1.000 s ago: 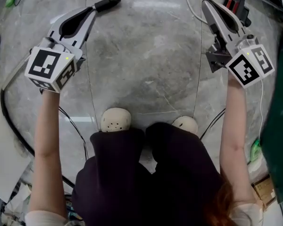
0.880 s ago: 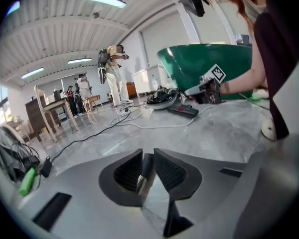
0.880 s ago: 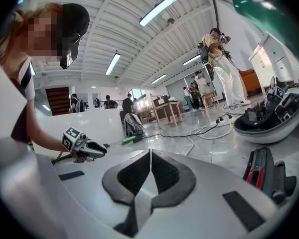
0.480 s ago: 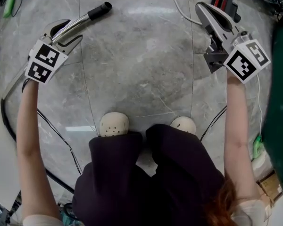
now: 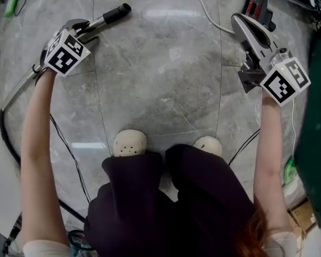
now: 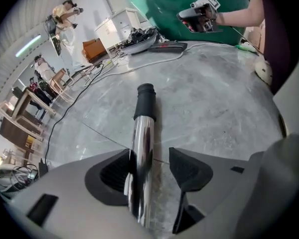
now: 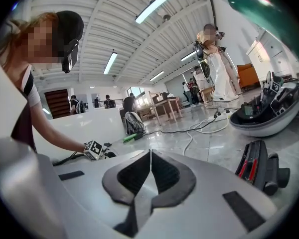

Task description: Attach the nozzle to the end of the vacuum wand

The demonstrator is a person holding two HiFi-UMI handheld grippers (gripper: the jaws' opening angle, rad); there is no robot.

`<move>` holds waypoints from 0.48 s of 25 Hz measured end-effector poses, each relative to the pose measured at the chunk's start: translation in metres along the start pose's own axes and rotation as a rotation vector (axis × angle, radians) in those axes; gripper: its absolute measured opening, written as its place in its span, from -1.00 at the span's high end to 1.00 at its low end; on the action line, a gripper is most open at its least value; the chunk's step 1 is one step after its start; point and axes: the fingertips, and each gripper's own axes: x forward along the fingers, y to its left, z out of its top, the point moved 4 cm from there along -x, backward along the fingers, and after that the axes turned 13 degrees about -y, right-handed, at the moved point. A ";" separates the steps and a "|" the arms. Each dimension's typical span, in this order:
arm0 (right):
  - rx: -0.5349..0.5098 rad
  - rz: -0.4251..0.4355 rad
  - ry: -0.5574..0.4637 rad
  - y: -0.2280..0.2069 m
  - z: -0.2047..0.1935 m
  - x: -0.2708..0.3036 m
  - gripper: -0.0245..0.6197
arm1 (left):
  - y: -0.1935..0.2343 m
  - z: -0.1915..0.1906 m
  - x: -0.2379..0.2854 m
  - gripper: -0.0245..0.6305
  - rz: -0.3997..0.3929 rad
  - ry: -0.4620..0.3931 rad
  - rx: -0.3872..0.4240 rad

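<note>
Heads up: your left gripper (image 6: 153, 169) has just popped its jaws open. A second ago it was clamped on the wand (image 6: 143, 133) and carrying it higher; now it's dropped toward the floor (image 5: 166, 79). The chrome tube sits loose between the pads, leaning on one with a gap to the other. So you've let go, and the wand looks to be lying on the floor with its black end pointing away from you.

Your right gripper (image 7: 149, 176) hasn't really budged. It's clenched on nothing, and the black-and-red nozzle (image 7: 261, 169) lies untouched on the floor just past it, well apart from the wand. My read is that nothing's attached yet and this is a set-down or a regrip.

Writing-wise there's nothing readable, no brand on the wand or nozzle, only the square marker patterns on the cubes (image 5: 66, 55).
</note>
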 end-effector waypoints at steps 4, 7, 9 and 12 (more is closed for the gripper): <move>0.017 -0.041 -0.016 -0.009 0.003 -0.002 0.88 | 0.003 0.001 0.001 0.48 0.069 0.009 0.039; 0.048 -0.039 -0.041 -0.006 0.009 0.004 0.88 | 0.004 0.000 -0.001 0.48 0.085 0.047 0.061; 0.045 -0.048 -0.041 -0.007 0.008 -0.001 0.88 | -0.002 0.005 -0.003 0.48 0.065 0.034 0.067; 0.032 -0.062 -0.025 -0.010 0.005 -0.011 0.88 | -0.027 0.016 -0.009 0.48 0.019 -0.002 0.075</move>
